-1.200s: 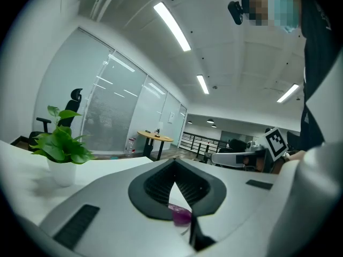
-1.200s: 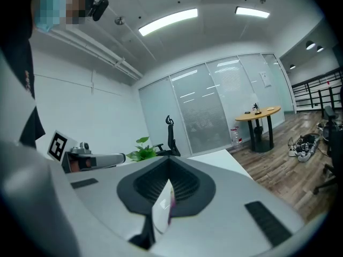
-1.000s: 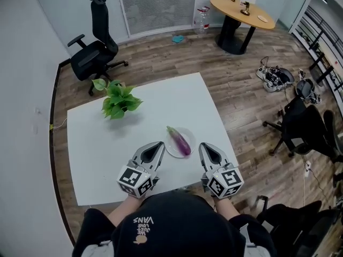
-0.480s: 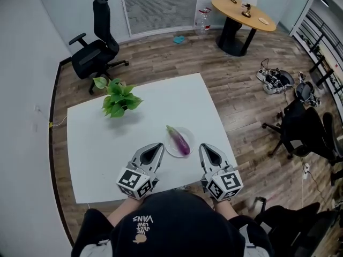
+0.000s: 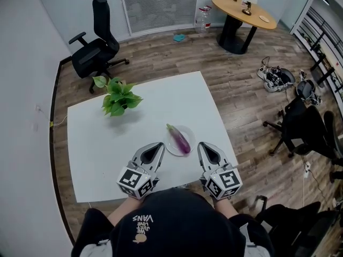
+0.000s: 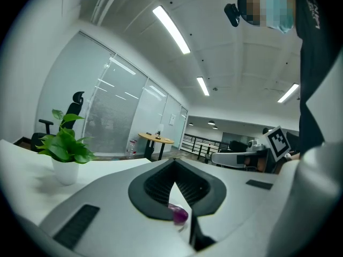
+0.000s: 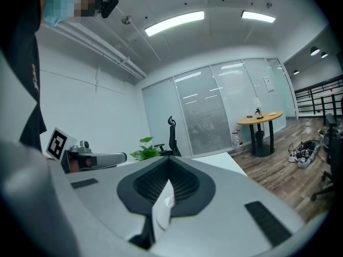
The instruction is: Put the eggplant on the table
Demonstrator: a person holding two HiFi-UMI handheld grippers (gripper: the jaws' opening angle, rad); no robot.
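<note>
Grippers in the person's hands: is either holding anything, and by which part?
Nothing is held. The left gripper and right gripper are shut and empty; the eggplant lies on its plate between them.

Black cap (image 5: 161, 218), white lettering on top. Dark top (image 5: 94, 224), pale panels low at sides. Left tool (image 5: 156, 145), right tool (image 5: 206, 145): grey tapered shells, black ribbed pads, cubes (image 5: 135, 182) with black-and-white square markers.
</note>
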